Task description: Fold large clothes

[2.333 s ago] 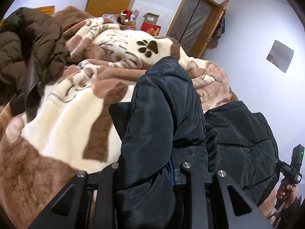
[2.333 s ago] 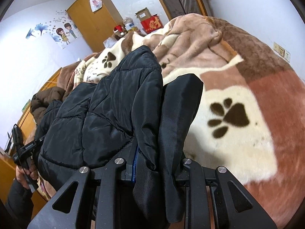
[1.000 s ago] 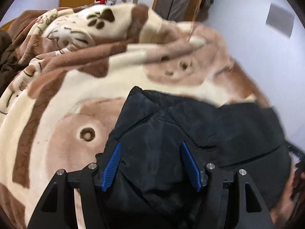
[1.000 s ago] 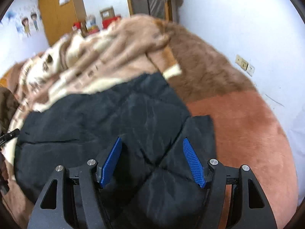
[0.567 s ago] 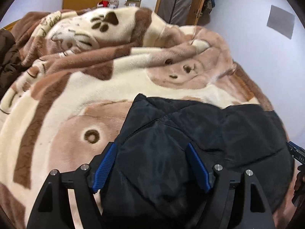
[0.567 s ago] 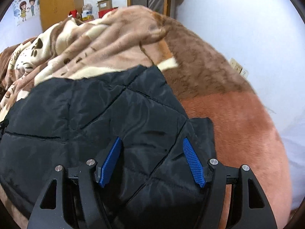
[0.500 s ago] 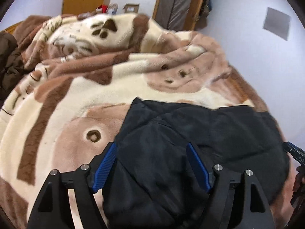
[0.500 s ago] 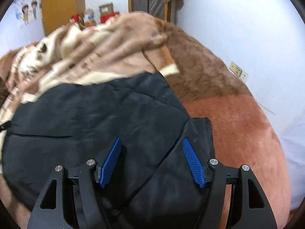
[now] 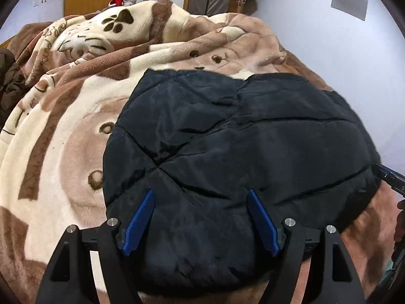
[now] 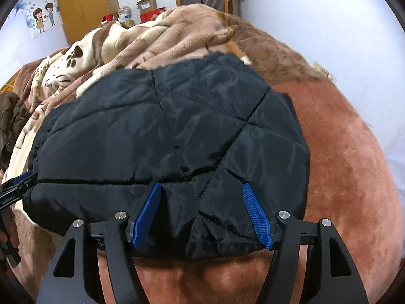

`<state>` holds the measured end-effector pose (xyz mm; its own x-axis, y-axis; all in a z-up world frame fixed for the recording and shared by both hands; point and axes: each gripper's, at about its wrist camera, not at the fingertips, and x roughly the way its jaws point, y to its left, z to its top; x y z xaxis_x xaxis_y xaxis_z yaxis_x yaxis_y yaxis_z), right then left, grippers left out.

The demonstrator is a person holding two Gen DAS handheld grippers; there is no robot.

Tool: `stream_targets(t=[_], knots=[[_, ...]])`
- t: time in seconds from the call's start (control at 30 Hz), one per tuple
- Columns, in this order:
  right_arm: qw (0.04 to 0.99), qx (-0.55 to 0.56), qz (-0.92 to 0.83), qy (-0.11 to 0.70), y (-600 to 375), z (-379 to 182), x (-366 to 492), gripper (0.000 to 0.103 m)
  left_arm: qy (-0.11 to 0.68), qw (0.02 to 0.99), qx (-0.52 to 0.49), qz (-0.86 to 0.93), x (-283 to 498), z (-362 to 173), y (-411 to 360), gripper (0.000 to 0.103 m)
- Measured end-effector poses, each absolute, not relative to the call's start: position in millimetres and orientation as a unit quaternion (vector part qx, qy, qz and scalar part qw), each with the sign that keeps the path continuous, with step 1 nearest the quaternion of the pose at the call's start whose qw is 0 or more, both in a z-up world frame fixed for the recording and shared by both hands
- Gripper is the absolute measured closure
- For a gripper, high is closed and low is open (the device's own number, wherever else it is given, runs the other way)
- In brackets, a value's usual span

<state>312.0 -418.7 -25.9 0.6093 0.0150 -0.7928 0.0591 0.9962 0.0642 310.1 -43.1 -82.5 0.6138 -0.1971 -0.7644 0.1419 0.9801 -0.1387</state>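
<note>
- Black quilted nylon makes up the jacket [image 9: 227,152], a padded garment with stitched seams that split it into puffy panels; it lies folded into a broad, rounded slab on the bed.
- Under it we see a plush blanket [image 9: 63,126], thick and fuzzy, patterned in cream, tan and brown with dark paw prints and bear faces; further back it bunches into soft ridges.
- From the right wrist view the blanket [image 10: 341,164] turns to a plain reddish-brown pile beside the jacket [image 10: 164,126], whose shell shows fine creases and a slight sheen.
- Our left tongs [image 9: 201,220] are released, the two ribbed blue pads [image 9: 140,220] spread wide with the near edge of the jacket between them; neither pad visibly presses the fabric.
- Our right tongs [image 10: 202,212] are likewise spread, their blue textured pads [image 10: 257,215] flanking the jacket's near hem, which sags in small folds.
- Each tong frame is matte black plastic with round silver screws.
- At the far left a dark brown puffy garment [image 9: 7,83] lies heaped at the bed's edge.
- Behind the bed we see an orange-brown wooden wardrobe [image 10: 81,7], cardboard boxes [image 10: 148,3] and a cartoon wall sticker [image 10: 43,17] on the pale wall.
</note>
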Motion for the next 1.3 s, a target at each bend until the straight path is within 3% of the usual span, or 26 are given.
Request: stream_targets(t=[0.43,0.8,1.3], knots=[[0.918,0.055,0.009,0.393,-366.4,38.0,181.0,0.036,0.402,0.908,-0.033,-0.115,167.8,-20.5,-53.0,0.025],[0.922,-0.013,0.015,0.386,-307.9,51.7,85.2,0.036,0.402,0.908,-0.024,-0.111,66.1,-12.5,-57.3,0.025],[0.923,-0.041,0.028,0.382,-290.0,53.2,57.0,0.036,0.411,0.903,-0.032,-0.121,42.5,-16.7,-58.8,0.025]])
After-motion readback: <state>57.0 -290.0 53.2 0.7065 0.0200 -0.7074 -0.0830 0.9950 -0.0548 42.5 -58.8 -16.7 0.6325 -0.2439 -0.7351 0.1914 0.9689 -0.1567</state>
